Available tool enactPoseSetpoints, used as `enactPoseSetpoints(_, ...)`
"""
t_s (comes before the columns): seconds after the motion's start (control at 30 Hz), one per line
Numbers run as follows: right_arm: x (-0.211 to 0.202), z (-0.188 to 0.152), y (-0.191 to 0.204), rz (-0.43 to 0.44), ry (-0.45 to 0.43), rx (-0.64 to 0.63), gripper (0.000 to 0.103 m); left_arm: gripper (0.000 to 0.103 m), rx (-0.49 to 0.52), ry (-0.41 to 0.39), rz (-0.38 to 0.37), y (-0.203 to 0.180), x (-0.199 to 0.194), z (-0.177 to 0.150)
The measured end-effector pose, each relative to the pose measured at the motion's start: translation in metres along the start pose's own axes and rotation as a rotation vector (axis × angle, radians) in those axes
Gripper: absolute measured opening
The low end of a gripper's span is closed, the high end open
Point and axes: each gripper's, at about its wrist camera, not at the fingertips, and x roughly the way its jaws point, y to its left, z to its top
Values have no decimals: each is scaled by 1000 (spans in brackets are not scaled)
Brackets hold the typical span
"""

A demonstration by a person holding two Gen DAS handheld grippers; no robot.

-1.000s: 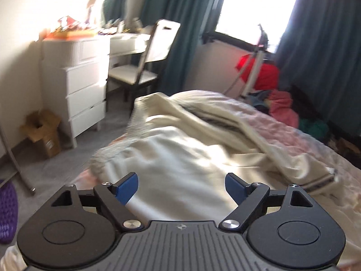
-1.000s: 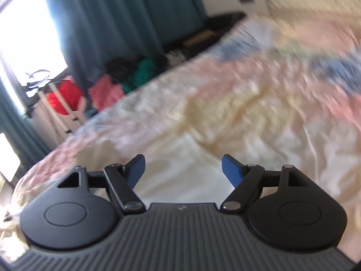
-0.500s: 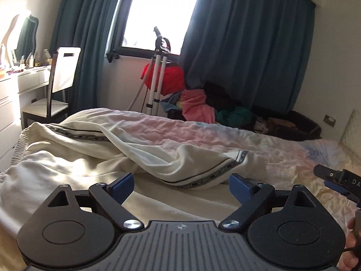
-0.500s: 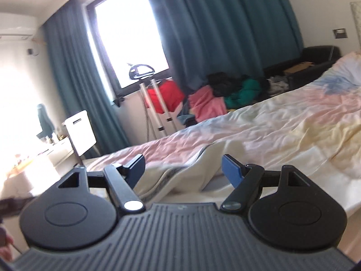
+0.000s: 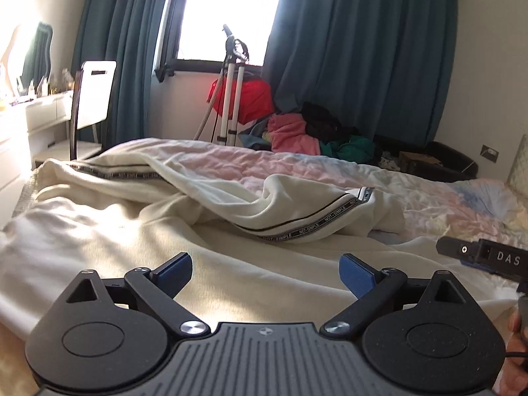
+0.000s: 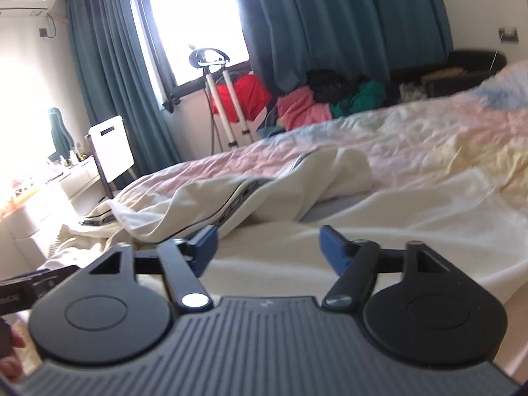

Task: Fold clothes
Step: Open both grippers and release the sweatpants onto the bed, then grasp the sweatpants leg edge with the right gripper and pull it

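Your left gripper (image 5: 265,272) is hovering released, jaws spread wide, over the cream garment (image 5: 138,231) that is lying rumpled across the bed (image 5: 429,194), its lettered trim (image 5: 316,222) running toward the middle. Your right gripper (image 6: 267,247) is hanging just beside it, also released and gripping nothing, above the same cloth. Colored clothes (image 6: 303,107) are piling beyond the bed.

Both wrist cameras sit low over the bed (image 5: 445,194), facing the window (image 5: 231,13) at 12 o'clock; left view catches the other tool at 3 o'clock; both share the cream garment (image 6: 264,181), curtains (image 6: 330,16).
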Motion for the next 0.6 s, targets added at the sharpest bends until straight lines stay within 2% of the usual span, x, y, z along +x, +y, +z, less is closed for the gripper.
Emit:
enactPoseSetpoints(0.03, 1, -1, -2, 3, 8, 14, 58, 97, -8, 3, 1, 2, 0, 0)
enactPoseSetpoints(0.1, 2, -2, -4, 0, 14, 31, 41, 97, -12, -2, 7, 3, 0, -1)
enactPoseSetpoints(0.17, 2, -4, -6, -5, 18, 45, 32, 98, 1, -20, 20, 2, -5, -1)
enactPoseSetpoints(0.3, 2, -8, -14, -12, 20, 95, 32, 98, -6, -29, 33, -1, -12, -2)
enactPoseSetpoints(0.43, 15, -5, -30, -1, 87, 217, 34, 99, -27, -24, 38, -4, -15, -6)
enactPoseSetpoints(0.53, 36, 7, -47, 50, 134, 378, 40, 99, -34, -9, 31, -7, -13, -11)
enactPoseSetpoints(0.6, 55, 17, -55, 84, 149, 466, 54, 99, -44, 6, 22, -9, -7, -14)
